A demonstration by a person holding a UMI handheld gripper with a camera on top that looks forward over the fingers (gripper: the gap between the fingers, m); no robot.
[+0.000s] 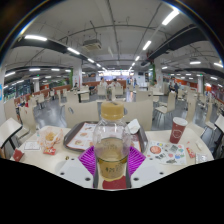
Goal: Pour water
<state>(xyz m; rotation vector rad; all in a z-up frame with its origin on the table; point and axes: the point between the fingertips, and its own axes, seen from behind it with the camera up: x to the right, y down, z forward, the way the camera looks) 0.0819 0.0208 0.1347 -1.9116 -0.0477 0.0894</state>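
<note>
A clear bottle (111,145) with yellowish liquid in its lower part and a red label near its base stands upright between my fingers. My gripper (112,163) is shut on the bottle, with the purple pads (88,160) pressed against both of its sides. The bottle hides the table straight ahead. A brown paper cup (178,129) stands on the table beyond the fingers to the right. A clear plastic cup (49,139) stands on the table to the left.
A grey tray (80,133) lies on the light table (160,140) behind the bottle. Printed cards (172,153) lie to the right near the paper cup. Beyond the table are rows of canteen tables and chairs (163,107) under ceiling lights.
</note>
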